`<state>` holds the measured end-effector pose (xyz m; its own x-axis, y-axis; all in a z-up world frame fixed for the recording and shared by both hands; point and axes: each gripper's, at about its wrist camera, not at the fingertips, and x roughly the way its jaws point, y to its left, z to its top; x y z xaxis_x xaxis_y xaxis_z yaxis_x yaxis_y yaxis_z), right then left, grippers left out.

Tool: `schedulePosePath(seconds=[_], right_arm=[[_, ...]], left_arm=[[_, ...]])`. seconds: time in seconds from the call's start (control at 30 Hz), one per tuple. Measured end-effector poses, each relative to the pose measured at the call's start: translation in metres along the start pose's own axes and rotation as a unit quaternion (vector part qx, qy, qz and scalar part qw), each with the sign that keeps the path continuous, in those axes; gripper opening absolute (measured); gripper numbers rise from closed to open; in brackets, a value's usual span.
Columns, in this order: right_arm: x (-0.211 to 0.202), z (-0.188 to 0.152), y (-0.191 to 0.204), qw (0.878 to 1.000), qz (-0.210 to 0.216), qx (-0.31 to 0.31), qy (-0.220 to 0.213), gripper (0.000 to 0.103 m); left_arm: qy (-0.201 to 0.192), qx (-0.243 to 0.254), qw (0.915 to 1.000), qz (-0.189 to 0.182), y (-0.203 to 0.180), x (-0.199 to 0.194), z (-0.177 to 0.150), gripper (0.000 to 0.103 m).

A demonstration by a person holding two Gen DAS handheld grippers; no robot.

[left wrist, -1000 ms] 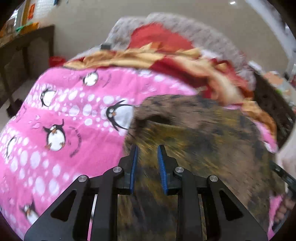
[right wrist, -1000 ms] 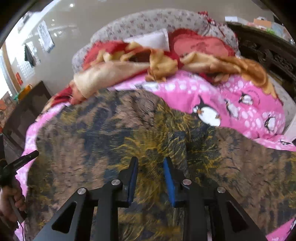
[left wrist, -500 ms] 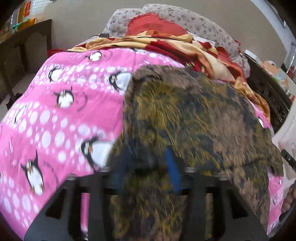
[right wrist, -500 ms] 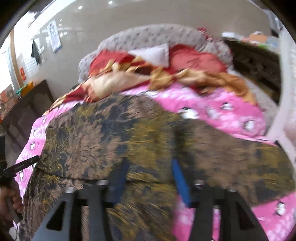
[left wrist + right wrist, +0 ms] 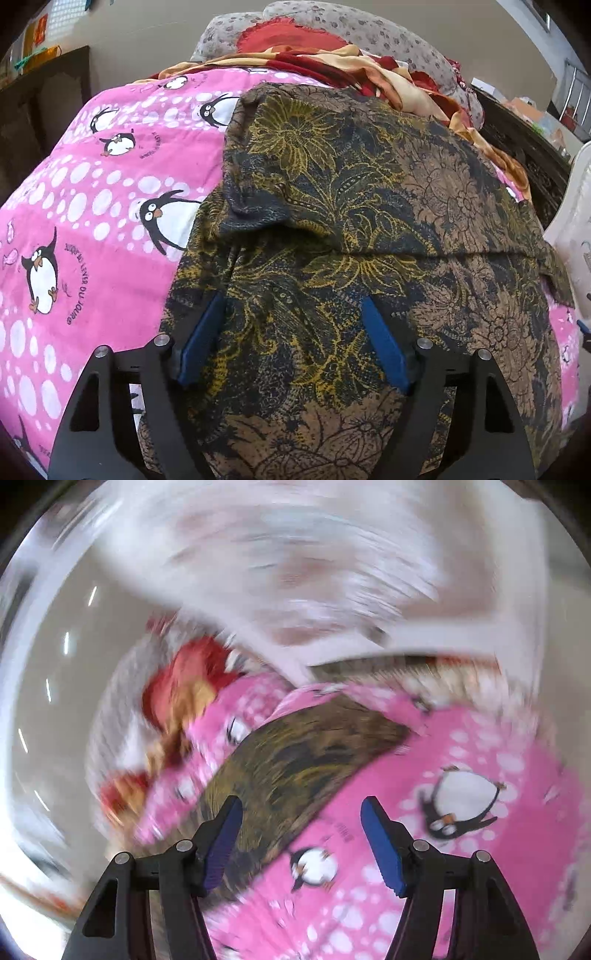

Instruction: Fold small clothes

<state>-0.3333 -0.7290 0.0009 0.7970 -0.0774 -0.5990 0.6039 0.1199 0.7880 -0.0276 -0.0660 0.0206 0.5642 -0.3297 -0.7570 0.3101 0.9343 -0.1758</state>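
A dark brown, black and yellow floral garment [image 5: 351, 206] lies on the pink penguin blanket [image 5: 92, 192], its far part folded over the near part along a crosswise edge. My left gripper [image 5: 293, 299] is open just above the near part of the garment, empty. In the blurred right wrist view my right gripper [image 5: 301, 805] is open and empty, tilted over the garment's edge [image 5: 295, 760] and the blanket [image 5: 461, 849].
A red and tan crumpled blanket [image 5: 369, 70] and patterned pillows [image 5: 388, 37] lie at the bed's head. Dark wooden furniture [image 5: 524, 147] stands to the right, a dark table [image 5: 44, 96] to the left. A white object [image 5: 576, 221] is at the right edge.
Both grippers were shut on the garment a second ago and have opened, letting it go. The far part now lies folded over. The right gripper swings away fast to the right.
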Motion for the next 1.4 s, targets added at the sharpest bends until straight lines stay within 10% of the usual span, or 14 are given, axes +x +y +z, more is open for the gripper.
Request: schedulePosePath(seconds=[0.1, 0.33, 0.53, 0.7, 0.87, 1.03, 1.27, 1.4], right_arm=[[0.021, 0.009, -0.028, 0.995, 0.048, 0.085, 0.015, 0.065], [0.040, 0.034, -0.019, 0.995, 0.055, 0.070, -0.041, 0.064], [0.038, 0.034, -0.006, 0.999, -0.015, 0.012, -0.048, 0.007], [0.009, 0.023, 0.068, 0.988, -0.021, -0.123, -0.091, 0.004], [0.005, -0.042, 0.211, 0.951, 0.078, -0.290, -0.069, 0.004], [0.051, -0.167, 0.322, 0.887, 0.132, -0.443, 0.004, 0.003], [0.157, -0.335, 0.351, 0.834, 0.131, -0.522, 0.124, 0.003], [0.188, -0.390, 0.327, 0.810, 0.115, -0.551, 0.166, 0.003]], left_arm=[[0.002, 0.006, 0.9999, 0.011, -0.003, 0.001, -0.001, 0.078], [0.004, 0.010, 0.9998, 0.016, -0.004, 0.003, 0.000, 0.078], [0.004, 0.009, 0.9998, 0.015, -0.004, 0.003, 0.000, 0.079], [0.003, 0.008, 0.9999, 0.013, -0.004, 0.003, 0.000, 0.079], [0.000, 0.001, 1.0000, 0.003, -0.001, 0.001, 0.000, 0.079], [-0.003, -0.006, 0.9999, -0.007, 0.003, -0.001, -0.001, 0.079], [-0.024, -0.001, 0.9996, -0.014, -0.003, -0.024, 0.008, 0.079], [-0.056, -0.008, 0.9944, -0.089, -0.014, -0.052, 0.040, 0.079]])
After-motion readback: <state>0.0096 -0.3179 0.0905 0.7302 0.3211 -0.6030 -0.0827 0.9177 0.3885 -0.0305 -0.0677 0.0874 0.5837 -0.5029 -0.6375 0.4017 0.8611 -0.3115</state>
